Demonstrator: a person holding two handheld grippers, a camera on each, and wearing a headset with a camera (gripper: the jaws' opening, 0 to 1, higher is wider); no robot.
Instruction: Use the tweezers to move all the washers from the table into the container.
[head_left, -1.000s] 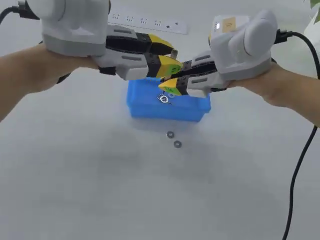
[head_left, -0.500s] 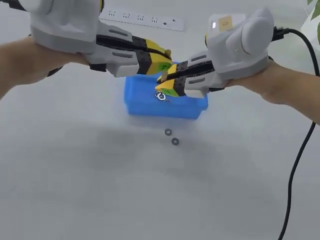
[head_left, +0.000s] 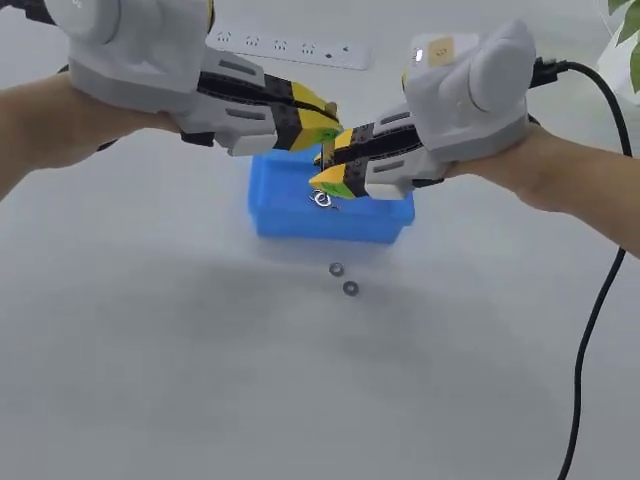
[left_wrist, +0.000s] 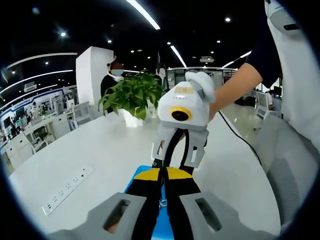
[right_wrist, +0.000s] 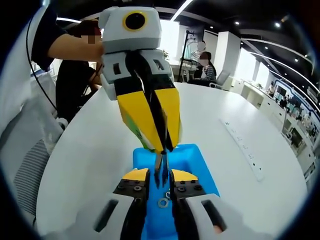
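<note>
The blue container (head_left: 290, 218) sits mid-table. Over it, thin dark tweezers (head_left: 322, 160) hang upright. My left gripper (head_left: 326, 126) comes in from the left and is shut on their top end. My right gripper (head_left: 332, 178), coming from the right, is shut on their middle. In the right gripper view the tweezers (right_wrist: 161, 167) run from the left gripper's yellow jaws (right_wrist: 162, 145) down between my right gripper's (right_wrist: 161, 176) own tips. A washer (head_left: 322, 200) is at the tweezers' tip, inside the container's outline. Two washers (head_left: 336, 269) (head_left: 350, 288) lie on the table in front of the container.
A white power strip (head_left: 290, 47) lies at the table's far edge. A black cable (head_left: 598, 300) trails down the right side from the right gripper. A potted plant (left_wrist: 132, 95) stands on the table's right end. People sit in the room behind.
The head view has shifted a little. Both grippers stay over the container with the tweezers, and the left gripper has edged slightly left. The two table washers have not moved.
</note>
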